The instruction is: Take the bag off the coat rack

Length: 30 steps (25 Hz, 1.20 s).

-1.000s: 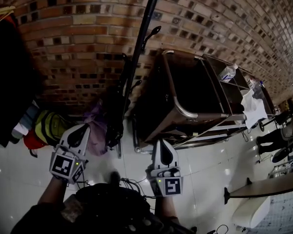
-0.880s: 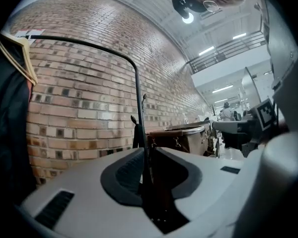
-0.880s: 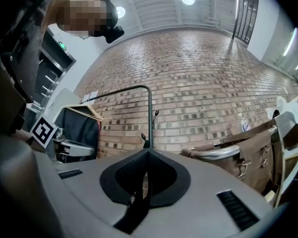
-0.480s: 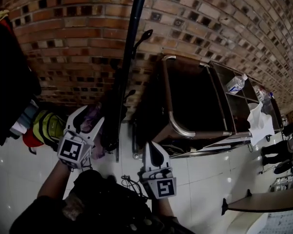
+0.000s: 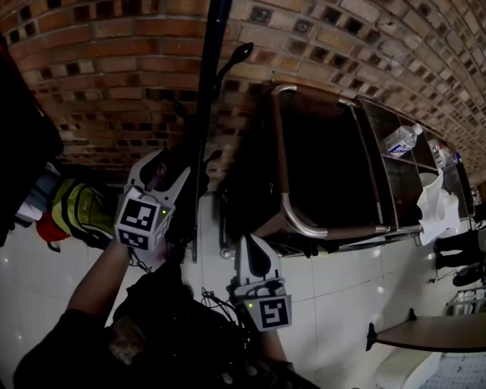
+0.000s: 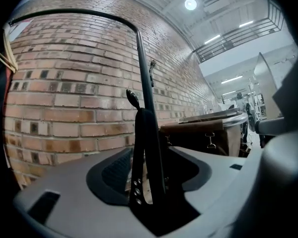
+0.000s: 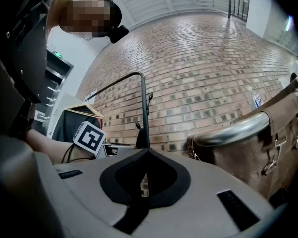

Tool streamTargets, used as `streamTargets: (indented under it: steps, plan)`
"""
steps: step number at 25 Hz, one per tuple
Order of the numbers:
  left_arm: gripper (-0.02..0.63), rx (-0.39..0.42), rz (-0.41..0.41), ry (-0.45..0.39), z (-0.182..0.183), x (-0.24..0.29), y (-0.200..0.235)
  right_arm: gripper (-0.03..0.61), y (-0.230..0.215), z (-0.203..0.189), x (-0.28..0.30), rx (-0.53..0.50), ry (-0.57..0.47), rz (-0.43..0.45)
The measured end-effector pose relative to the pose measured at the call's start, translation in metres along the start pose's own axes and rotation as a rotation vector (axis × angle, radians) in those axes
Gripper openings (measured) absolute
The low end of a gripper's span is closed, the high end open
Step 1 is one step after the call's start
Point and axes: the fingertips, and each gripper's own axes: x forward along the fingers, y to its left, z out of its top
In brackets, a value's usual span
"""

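L gripper (image 5: 168, 168) just opened wide, black bag (image 6: 148, 148) between jaws, at metal coat rack (image 5: 211, 55).
Bag: matte, narrow, prob. riveted strap; R gripper (image 5: 255, 248) jaws together.

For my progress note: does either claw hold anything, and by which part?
Nothing held. Left claw, jaws just opened, straddles the bag strap; right claw is shut, empty.

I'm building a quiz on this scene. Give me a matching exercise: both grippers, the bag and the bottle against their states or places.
1 left gripper
2 right gripper
3 black bag
4 water bottle

A on a shelf
B jaws together
C jaws apart
D hanging on the coat rack

Pairs: 1-C, 2-B, 3-D, 4-A. The left gripper's jaws have just been opening, the black bag between them.
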Motion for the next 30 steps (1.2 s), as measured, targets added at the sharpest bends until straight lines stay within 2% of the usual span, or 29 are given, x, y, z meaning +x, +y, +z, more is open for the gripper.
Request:
streamTargets:
  steps: [4,9,12,14,15,16,17,22,30]
  plan:
    - [0.275,-0.034,-0.019,-0.001,-0.005,0.027,0.005,0.007,-0.014,-0.002,0.012,0.012,0.007,-0.031]
    - [0.275,-0.022,-0.047,-0.028,-0.006,0.049,0.007,0.006,-0.023,-0.007,0.035,0.003,0.014,-0.036]
    - [0.239,-0.01,-0.087,-0.03,-0.006,0.054,0.003,0.006,-0.025,-0.008,0.049,0.0,0.012,-0.038]
    - [0.193,0.018,-0.094,-0.038,-0.005,0.052,0.0,0.006,-0.027,-0.009,0.055,0.001,0.016,-0.039]
    - [0.15,0.028,-0.091,-0.045,-0.005,0.051,0.0,0.006,-0.029,-0.01,0.057,0.002,0.017,-0.04]
    - [0.074,0.029,-0.085,-0.053,-0.005,0.05,-0.001,0.006,-0.03,-0.012,0.059,0.005,0.018,-0.04]
    - [0.048,0.022,-0.084,-0.058,-0.006,0.05,0.0,0.006,-0.031,-0.013,0.06,0.007,0.02,-0.041]
    - [0.026,-0.058,-0.167,-0.047,-0.002,0.052,-0.002,0.006,-0.033,-0.021,0.063,0.029,0.031,-0.042]
    - [0.021,-0.201,-0.268,-0.036,0.006,0.038,-0.01,0.007,-0.031,-0.022,0.065,0.031,0.037,-0.039]
